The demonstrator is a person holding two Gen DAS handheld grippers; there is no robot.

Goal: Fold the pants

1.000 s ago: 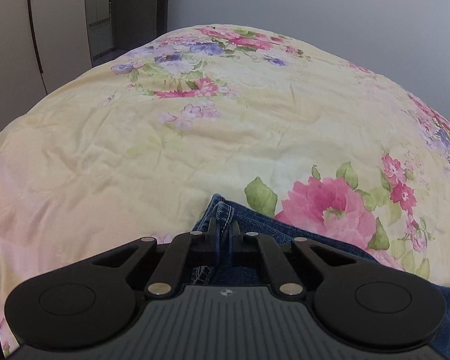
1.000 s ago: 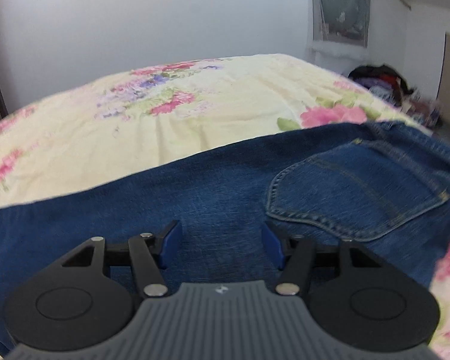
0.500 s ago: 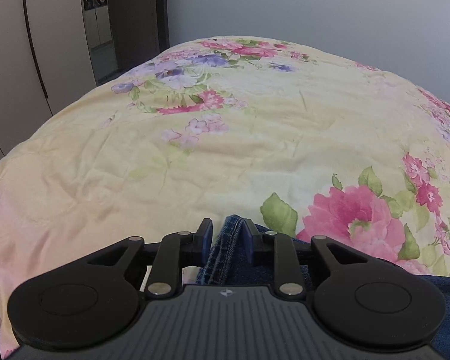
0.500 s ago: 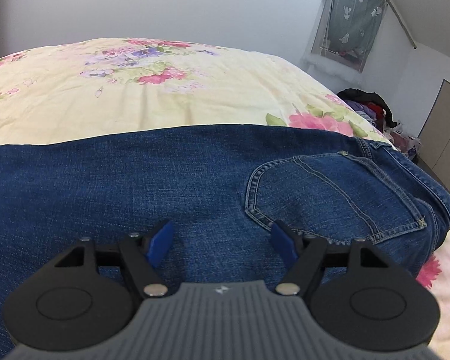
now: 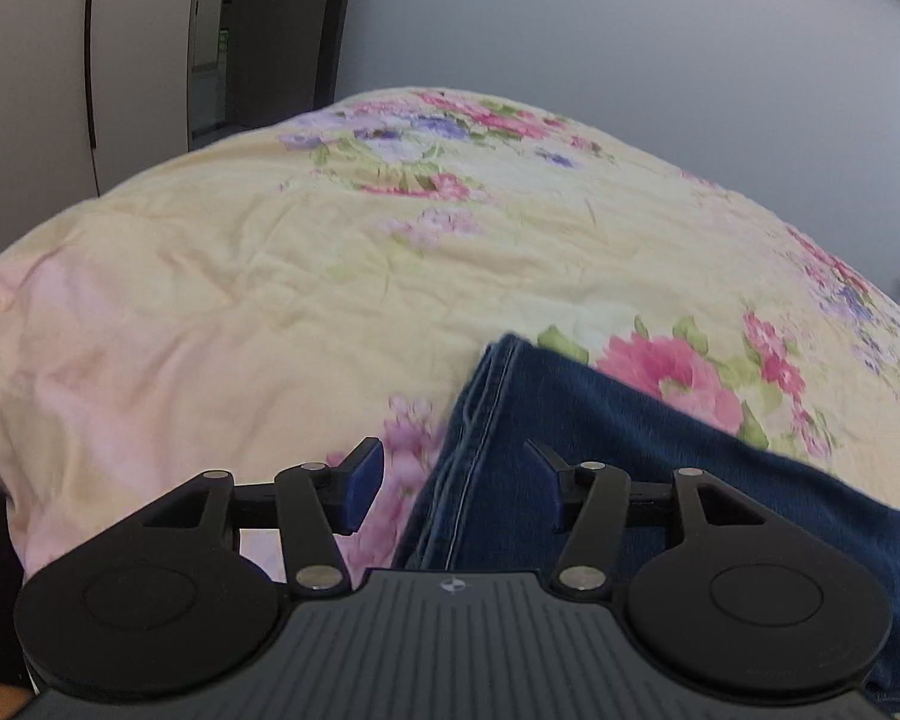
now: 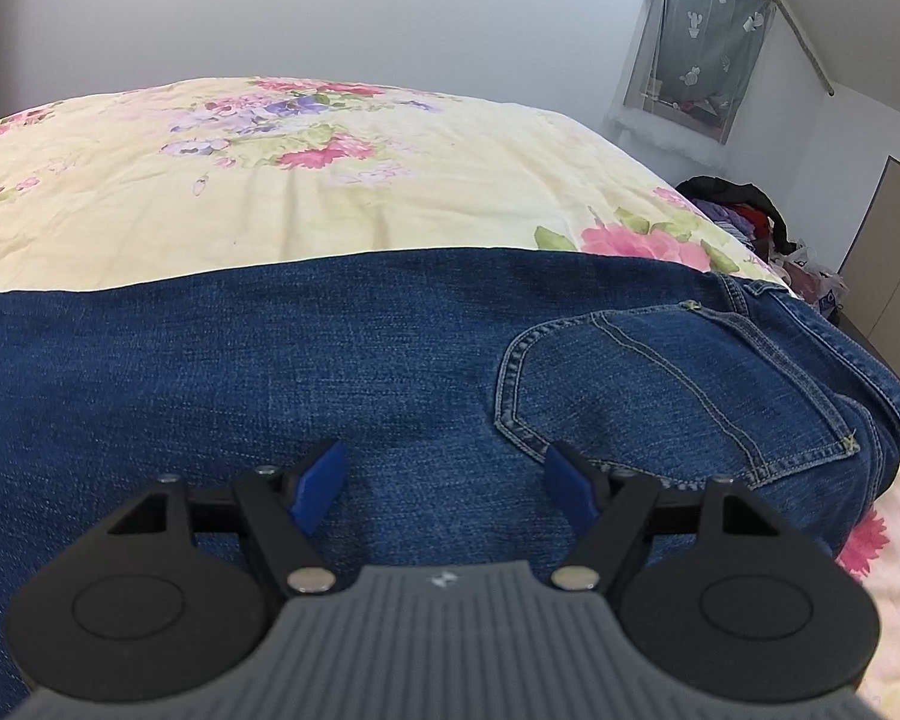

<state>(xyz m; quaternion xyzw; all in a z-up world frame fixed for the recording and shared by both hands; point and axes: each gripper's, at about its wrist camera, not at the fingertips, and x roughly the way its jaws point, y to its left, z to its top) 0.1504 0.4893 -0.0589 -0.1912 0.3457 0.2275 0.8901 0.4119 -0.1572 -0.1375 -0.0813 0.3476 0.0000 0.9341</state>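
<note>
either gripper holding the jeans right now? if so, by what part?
Nothing is held. The left gripper is open, its jaws straddling the jeans' hem without closing on it. The right gripper is open above the jeans.

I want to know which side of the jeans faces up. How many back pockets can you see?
1: a back pocket on the jeans, just beyond the open right gripper. A second may be hidden in the fold.

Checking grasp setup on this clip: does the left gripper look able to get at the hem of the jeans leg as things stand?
Probably yes. The left gripper is open, and the jeans hem lies right between its fingers on the floral bedspread, with nothing covering it.
</note>
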